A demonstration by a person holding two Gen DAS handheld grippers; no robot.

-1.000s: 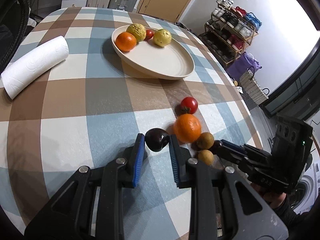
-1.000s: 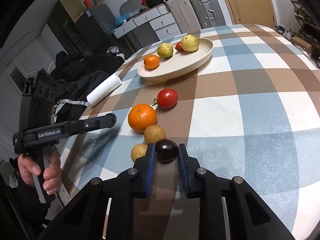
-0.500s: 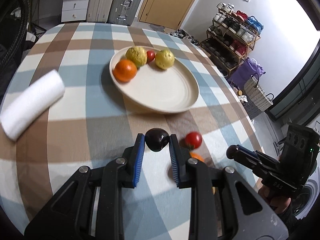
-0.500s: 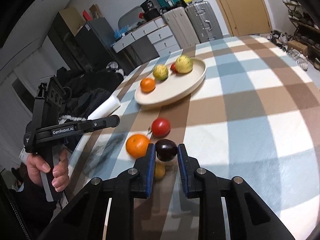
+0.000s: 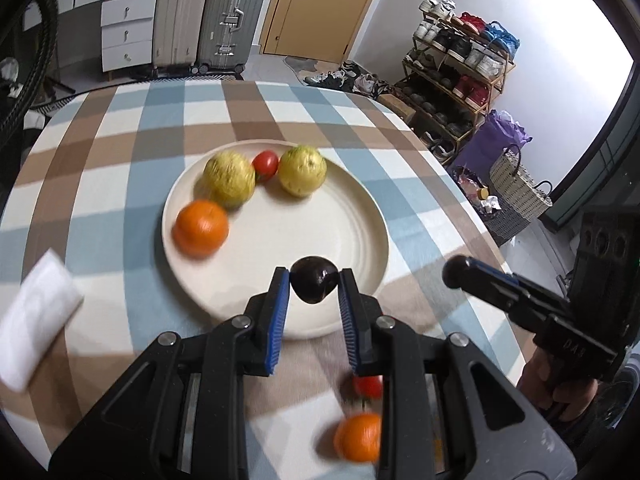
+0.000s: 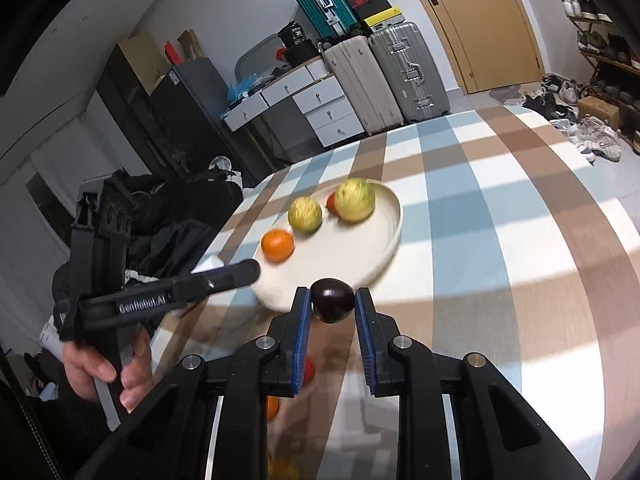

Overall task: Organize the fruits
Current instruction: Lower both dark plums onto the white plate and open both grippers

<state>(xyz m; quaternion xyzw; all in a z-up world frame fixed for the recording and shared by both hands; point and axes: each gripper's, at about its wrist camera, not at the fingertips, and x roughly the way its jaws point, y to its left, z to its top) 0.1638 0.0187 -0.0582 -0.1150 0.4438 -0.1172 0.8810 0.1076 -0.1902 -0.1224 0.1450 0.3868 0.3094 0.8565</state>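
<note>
My left gripper (image 5: pixel 314 276) is shut on a dark plum (image 5: pixel 315 287), held over the near rim of the cream plate (image 5: pixel 304 224). On the plate lie an orange (image 5: pixel 200 228), two yellow-green fruits (image 5: pixel 229 179) and a small tomato (image 5: pixel 265 165). My right gripper (image 6: pixel 332 294) is shut on a second dark plum (image 6: pixel 333 302) just short of the plate's (image 6: pixel 360 252) near edge. In the left wrist view the right gripper (image 5: pixel 456 272) hangs to the right of the plate. A tomato (image 5: pixel 367 386) and an orange (image 5: pixel 358 436) lie on the checked cloth below my left fingers.
A white paper towel roll (image 5: pixel 34 320) lies at the table's left side. A hand (image 6: pixel 104 368) holds the left gripper (image 6: pixel 250 271) beside the plate. Suitcases (image 5: pixel 208 16), drawers and a shoe rack (image 5: pixel 460 76) stand beyond the round table.
Both grippers rose off the cloth with their plums and moved toward the plate. The loose orange, tomato and small brown fruits dropped back beneath the fingers.
</note>
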